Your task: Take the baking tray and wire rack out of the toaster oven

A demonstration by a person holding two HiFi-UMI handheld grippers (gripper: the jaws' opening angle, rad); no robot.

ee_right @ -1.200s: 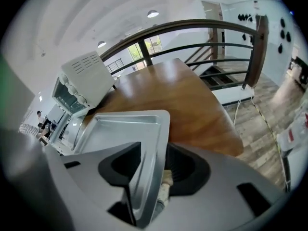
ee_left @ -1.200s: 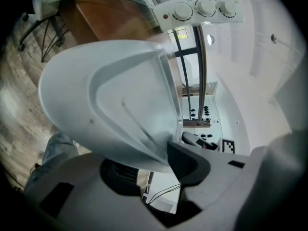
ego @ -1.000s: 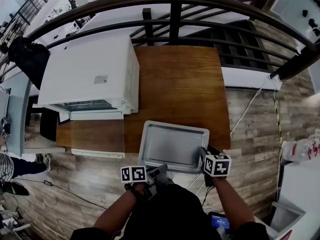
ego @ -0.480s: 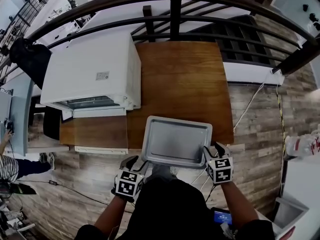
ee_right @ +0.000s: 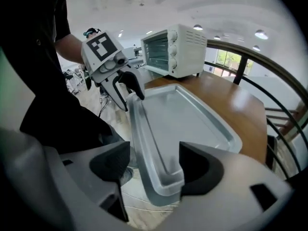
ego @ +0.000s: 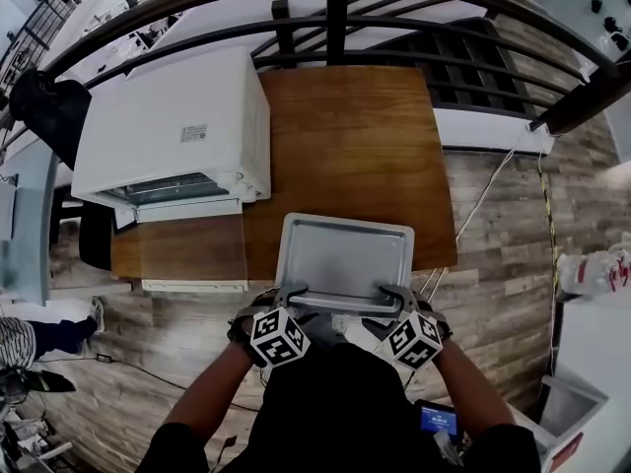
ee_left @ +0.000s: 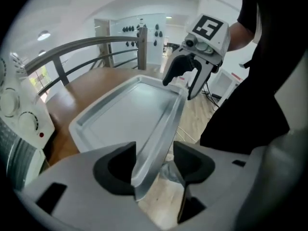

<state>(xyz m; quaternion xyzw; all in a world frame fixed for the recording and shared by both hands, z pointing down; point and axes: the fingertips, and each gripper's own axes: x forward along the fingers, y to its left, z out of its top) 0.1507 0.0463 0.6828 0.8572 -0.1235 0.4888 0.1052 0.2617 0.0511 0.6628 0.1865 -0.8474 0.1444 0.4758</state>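
Note:
The silver baking tray (ego: 343, 262) lies empty on the wooden table (ego: 345, 136), its near edge hanging over the table's front. My left gripper (ego: 284, 296) straddles the tray's near left corner. In the left gripper view the rim (ee_left: 150, 154) runs between the pads with gaps on both sides. My right gripper (ego: 394, 296) straddles the near right corner (ee_right: 166, 179), also loosely. Both pairs of jaws have just been opening, with the rim still between them. The white toaster oven (ego: 173, 126) stands at the table's left with its glass door (ego: 182, 249) folded down. I cannot make out the wire rack.
A dark metal railing (ego: 335, 28) runs behind the table. Wood-plank floor (ego: 503, 225) lies to the right and in front, with cables (ego: 493, 205) on it. The oven's knobs (ee_right: 171, 52) face the tray's side.
Both grippers have rolled and shifted onto the tray's near corners; the right one came in from the tray's right side. Their jaws have widened round the rim. The tray stays on the table.

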